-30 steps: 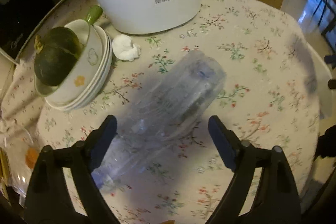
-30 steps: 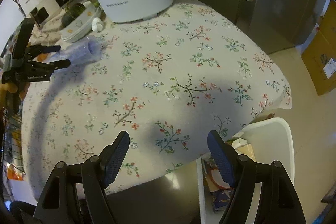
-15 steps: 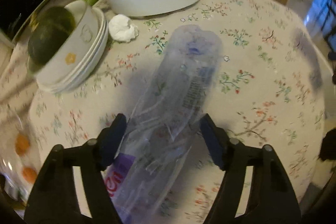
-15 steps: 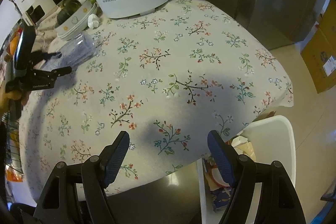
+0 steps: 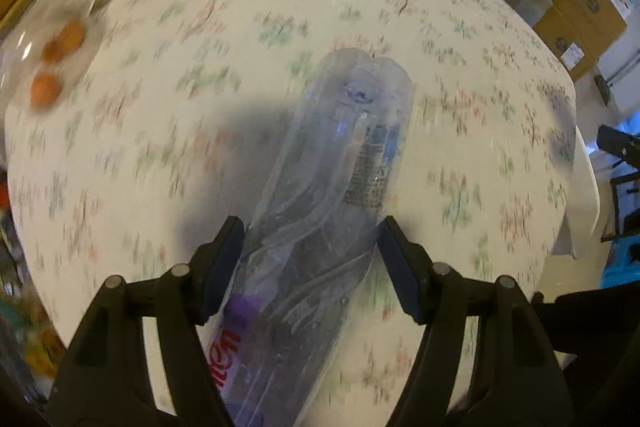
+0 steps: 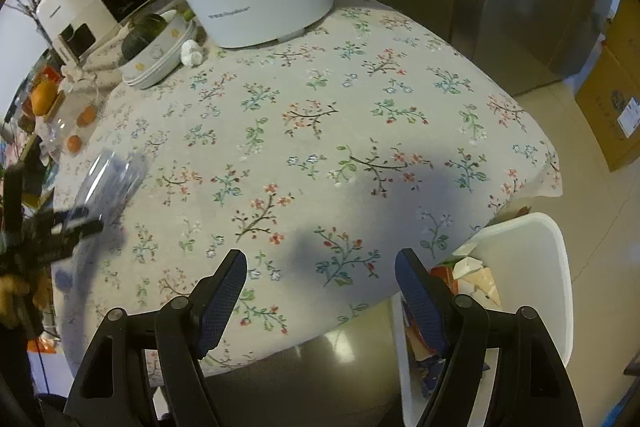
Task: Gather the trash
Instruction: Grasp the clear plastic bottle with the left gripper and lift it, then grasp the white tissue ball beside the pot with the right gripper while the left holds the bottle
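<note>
Fingers of the left gripper point(image 5: 310, 251) now pinch the crushed clear plastic bottle point(image 5: 340, 187), lifted at frame centre, where a second ago it lay unclamped between wider jaws. Next should come the white bin point(image 6: 532, 259), lower right. The right gripper point(image 6: 320, 279) hangs spread, empty, over the floral tablecloth point(image 6: 320, 115).
</note>
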### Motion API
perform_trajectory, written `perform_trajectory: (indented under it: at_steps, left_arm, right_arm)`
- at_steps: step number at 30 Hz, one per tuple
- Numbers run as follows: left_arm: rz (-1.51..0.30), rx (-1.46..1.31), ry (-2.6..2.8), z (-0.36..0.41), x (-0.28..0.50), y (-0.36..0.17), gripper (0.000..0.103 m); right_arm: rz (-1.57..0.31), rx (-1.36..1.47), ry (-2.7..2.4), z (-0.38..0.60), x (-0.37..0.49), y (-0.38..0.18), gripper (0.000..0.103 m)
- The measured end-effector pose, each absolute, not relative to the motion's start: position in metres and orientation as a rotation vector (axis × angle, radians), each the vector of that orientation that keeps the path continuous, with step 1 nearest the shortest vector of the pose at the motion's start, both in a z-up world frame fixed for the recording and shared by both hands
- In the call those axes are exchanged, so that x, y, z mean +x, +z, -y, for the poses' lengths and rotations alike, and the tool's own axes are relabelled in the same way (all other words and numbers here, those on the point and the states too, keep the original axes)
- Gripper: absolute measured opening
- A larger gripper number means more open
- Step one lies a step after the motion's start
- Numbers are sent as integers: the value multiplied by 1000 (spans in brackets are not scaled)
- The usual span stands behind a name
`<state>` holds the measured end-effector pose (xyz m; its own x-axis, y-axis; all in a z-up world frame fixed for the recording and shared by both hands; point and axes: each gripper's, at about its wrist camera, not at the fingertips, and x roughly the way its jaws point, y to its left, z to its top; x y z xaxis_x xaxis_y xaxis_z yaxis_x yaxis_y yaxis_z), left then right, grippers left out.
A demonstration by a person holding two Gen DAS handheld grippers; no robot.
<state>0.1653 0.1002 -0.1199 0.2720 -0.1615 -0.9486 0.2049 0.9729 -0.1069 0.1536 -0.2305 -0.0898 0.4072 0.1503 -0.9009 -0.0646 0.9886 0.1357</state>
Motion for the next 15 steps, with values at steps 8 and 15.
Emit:
perform_trajectory:
  at_steps: [8,15]
  left_arm:
    - [-1267,9,-252,-99,141,-107,76]
    - [-1342,58,-177,-91,139,-111,65]
  right_arm:
    - [-1159,37,194,203,152,-94,78]
    - [-1175,-8,202,189,153,-98,78]
